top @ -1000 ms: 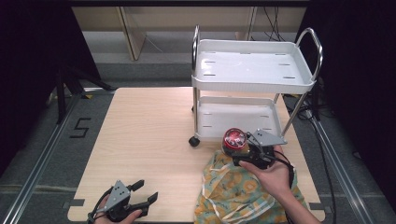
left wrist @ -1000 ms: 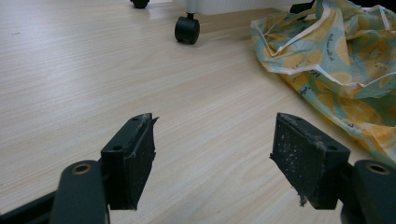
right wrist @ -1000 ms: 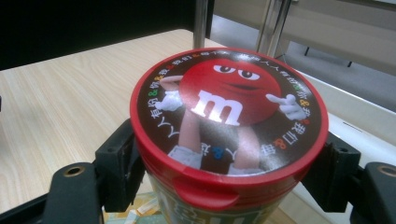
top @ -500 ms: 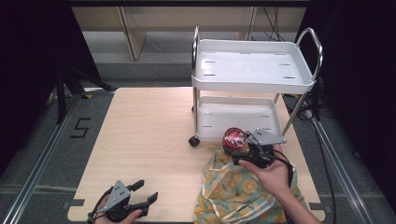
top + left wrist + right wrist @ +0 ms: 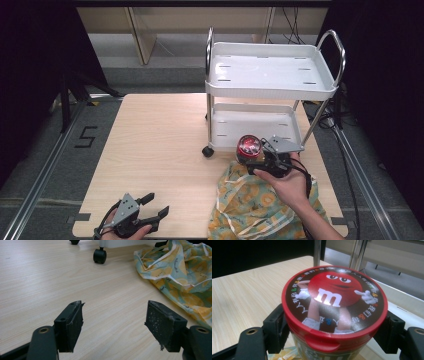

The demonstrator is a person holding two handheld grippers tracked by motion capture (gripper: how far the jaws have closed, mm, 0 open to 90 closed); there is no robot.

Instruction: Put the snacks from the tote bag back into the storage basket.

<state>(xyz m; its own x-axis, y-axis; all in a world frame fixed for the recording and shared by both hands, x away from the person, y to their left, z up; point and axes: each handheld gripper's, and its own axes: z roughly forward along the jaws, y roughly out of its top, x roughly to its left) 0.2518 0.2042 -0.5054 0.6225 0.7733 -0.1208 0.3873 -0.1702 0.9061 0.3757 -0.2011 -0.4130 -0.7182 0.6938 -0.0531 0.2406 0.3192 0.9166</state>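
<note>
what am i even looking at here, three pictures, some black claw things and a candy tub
A person sits at a wooden table holding a hand-operated gripper in each hand; no robot arm is involved. The high view looks down from above. The other two pictures come from cameras riding on each gripper, looking along its two black jaws.

The left gripper rests near the table's front edge, jaws open and empty. The right gripper has its jaws shut on a candy tub with a red lid, held above a yellow patterned bag. Just beyond stands a small white cart with two trays, on black wheels.
</note>
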